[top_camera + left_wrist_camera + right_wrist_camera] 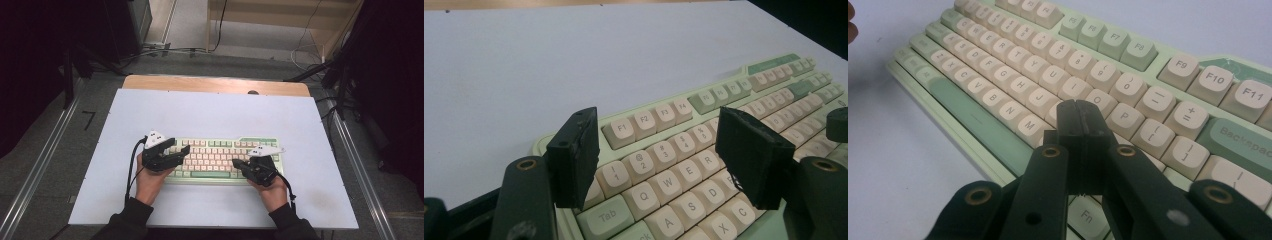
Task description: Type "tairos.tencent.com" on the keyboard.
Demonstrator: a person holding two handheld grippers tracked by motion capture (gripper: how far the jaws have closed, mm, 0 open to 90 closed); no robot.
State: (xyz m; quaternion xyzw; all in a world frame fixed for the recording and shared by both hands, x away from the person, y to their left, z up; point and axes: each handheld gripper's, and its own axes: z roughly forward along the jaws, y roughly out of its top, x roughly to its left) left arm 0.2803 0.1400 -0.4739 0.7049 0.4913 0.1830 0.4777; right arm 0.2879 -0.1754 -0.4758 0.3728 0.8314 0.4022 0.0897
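While the left gripper (659, 155) hangs over the left end of the keyboard (223, 159), its two black jaws stand well apart with nothing between them; in the left gripper view the keys from the number row down to Q, W, A and S show in the gap, and the jaws seem to be above the keycaps rather than on them, though the angle leaves that unsure. The right gripper (1079, 117) has its jaws pressed flat together, the joined tip sitting over the letter keys near K and L, with O and P just past it. From above, the left gripper (172, 151) points rightward across the board's left edge and the right gripper (239, 164) points leftward over its lower right part, each held in a hand with a dark sleeve coming in from the bottom edge. The keyboard, pale green with cream keys, lies flat on the white table top (210, 112), square to its near edge, nearer the person than the middle. A wooden strip (215, 84) runs along the table's far side.
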